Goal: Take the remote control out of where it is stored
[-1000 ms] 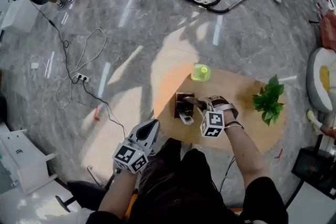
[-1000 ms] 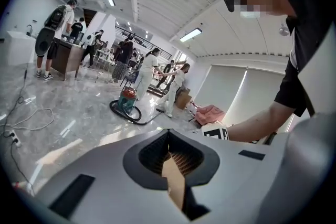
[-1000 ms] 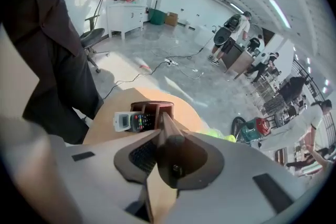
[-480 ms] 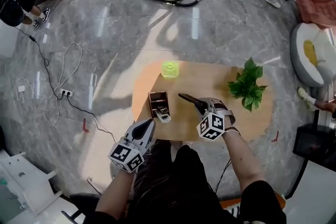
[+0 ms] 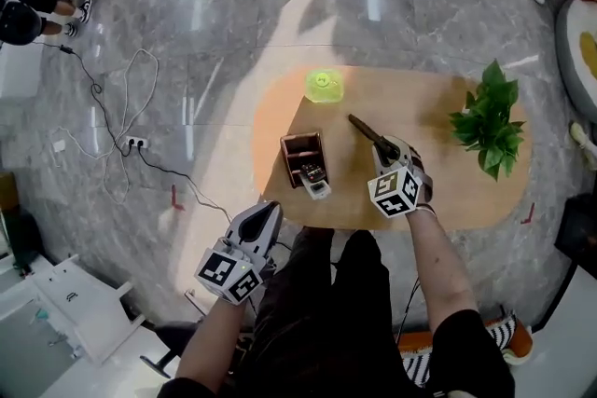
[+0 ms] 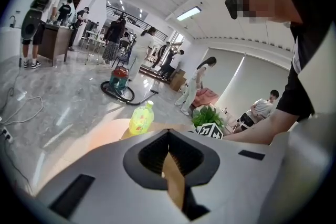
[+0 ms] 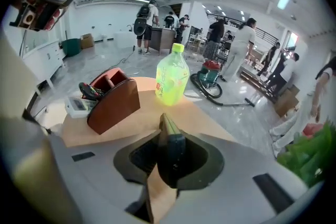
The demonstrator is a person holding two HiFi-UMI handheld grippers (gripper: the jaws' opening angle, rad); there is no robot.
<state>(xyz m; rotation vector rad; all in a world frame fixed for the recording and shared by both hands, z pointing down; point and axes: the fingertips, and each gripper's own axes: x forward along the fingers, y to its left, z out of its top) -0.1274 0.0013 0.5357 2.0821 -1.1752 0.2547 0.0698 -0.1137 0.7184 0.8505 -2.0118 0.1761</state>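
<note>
your right gripper (image 5: 381, 146) has its jaws pinching the black remote control (image 5: 362, 130), which is already clear of the brown holder (image 5: 300, 154) and held over the tabletop (image 5: 448, 191) to the holder's right. your left gripper (image 5: 271, 212) hangs off the table's near edge, jaws pressed together on nothing. i judge the removal done, with at most a set-down left.

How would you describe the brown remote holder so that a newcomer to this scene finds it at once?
In the head view, find the oval wooden table. On its left part, on the near side of the green bottle and left of the right gripper, stands the holder. It alone is a dark brown open box with compartments; its neighbours are a bottle and a leafy plant.
</note>
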